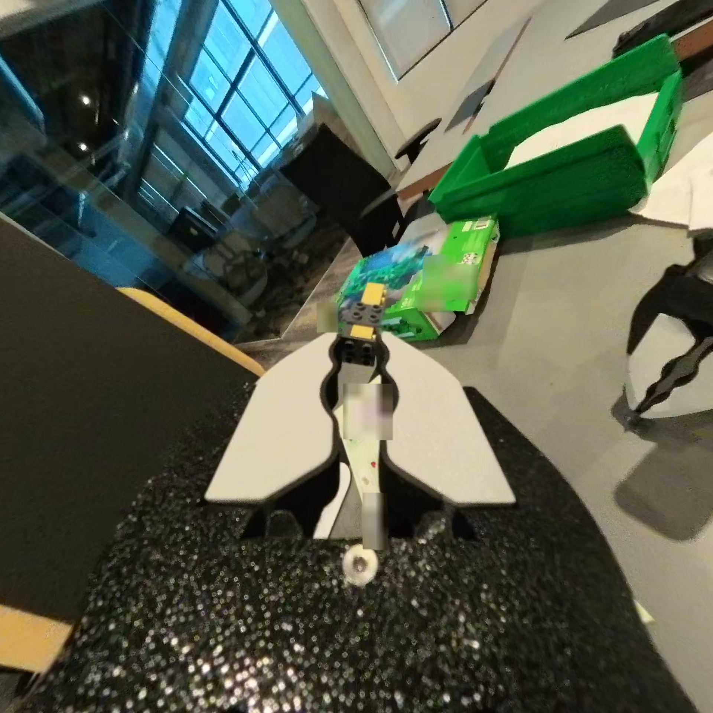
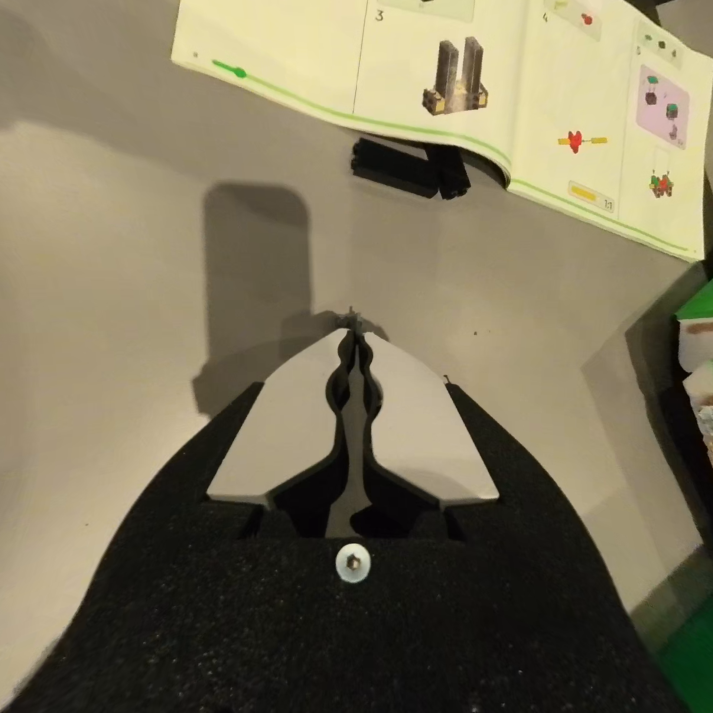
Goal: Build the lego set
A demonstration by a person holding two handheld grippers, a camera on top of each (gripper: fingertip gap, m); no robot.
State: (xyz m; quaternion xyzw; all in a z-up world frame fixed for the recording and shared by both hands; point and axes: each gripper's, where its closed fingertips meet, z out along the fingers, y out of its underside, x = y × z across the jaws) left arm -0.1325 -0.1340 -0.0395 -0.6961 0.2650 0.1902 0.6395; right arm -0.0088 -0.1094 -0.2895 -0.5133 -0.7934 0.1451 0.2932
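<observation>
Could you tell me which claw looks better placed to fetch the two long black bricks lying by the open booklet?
Probably the right claw: the long black bricks lie straight ahead of it on the table, beside the booklet. The left claw is shut on a small brick assembly.

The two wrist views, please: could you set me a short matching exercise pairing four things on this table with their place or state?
Things:
1. small brick assembly
2. long black bricks
3. instruction booklet
4. green tray

Places or states:
A. lying flat, partly under the booklet's edge
B. open on the grey table, pages up
C. gripped at the tip of the left tool
D. beyond the set's box, in the left wrist view

Pairs: 1-C, 2-A, 3-B, 4-D
</observation>
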